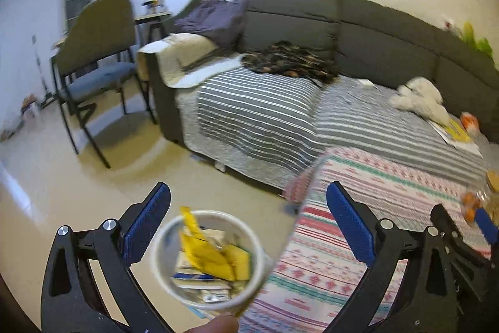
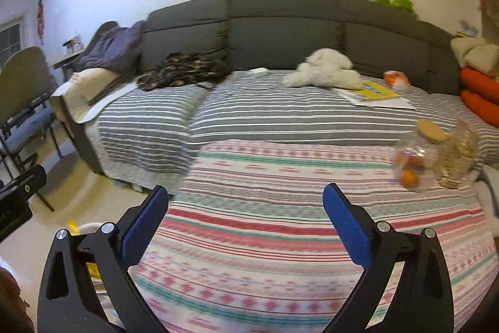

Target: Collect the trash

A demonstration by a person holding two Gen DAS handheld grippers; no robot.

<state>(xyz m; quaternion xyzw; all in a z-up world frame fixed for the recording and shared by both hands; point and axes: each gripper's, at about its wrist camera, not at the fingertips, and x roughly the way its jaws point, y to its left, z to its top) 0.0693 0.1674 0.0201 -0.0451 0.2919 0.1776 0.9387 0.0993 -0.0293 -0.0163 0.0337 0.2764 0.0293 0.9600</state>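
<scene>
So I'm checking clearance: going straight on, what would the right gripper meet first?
Probably the patterned striped cloth on the table; nothing stands between the open right gripper and it, though depth is unclear.

You have one white cup of wrappers between your left fingers, two clear jars beyond your right fingers, one white plush toy, one chair and one yellow booklet.
</scene>
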